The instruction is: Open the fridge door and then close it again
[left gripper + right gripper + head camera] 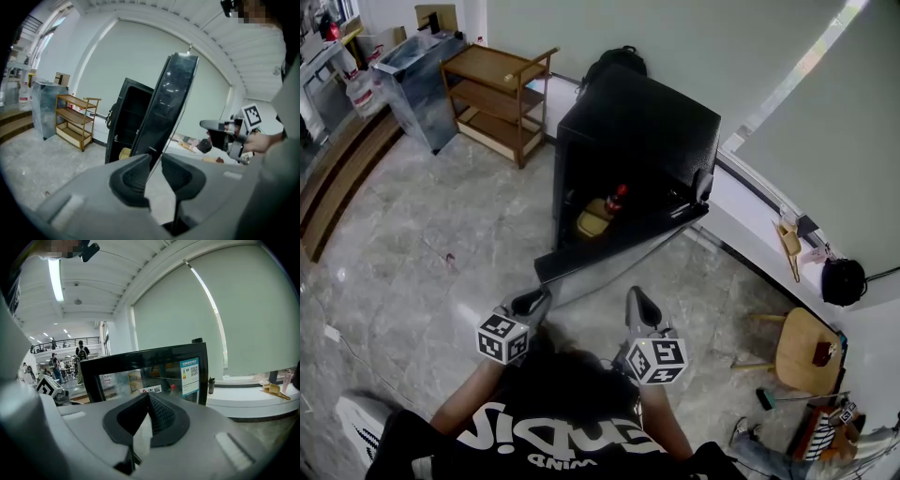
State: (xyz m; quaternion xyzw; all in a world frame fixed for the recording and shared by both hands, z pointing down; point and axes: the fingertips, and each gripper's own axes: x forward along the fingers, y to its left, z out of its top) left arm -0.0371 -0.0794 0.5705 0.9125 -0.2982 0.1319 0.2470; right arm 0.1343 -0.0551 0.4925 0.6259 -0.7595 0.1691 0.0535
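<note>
A small black fridge [637, 131] stands on the floor with its glass door [619, 248] swung wide open toward me. Inside it I see a yellow item [592, 220] and a red-capped bottle [617, 199]. My left gripper [534, 300] is close to the door's free edge. In the left gripper view that door [171, 103] shows edge-on just beyond the left gripper [156, 161], whose jaws stand a narrow gap apart without pressing on it. My right gripper [639, 298] hangs in front of the door's face [154, 371], and the right gripper [148, 399] has its tips together on nothing.
A wooden shelf rack [492, 94] and a metal cabinet [422, 80] stand at the back left. A low white ledge [750, 211] runs along the window wall on the right, with a black bag [844, 279] and a round wooden stool [806, 352] near it.
</note>
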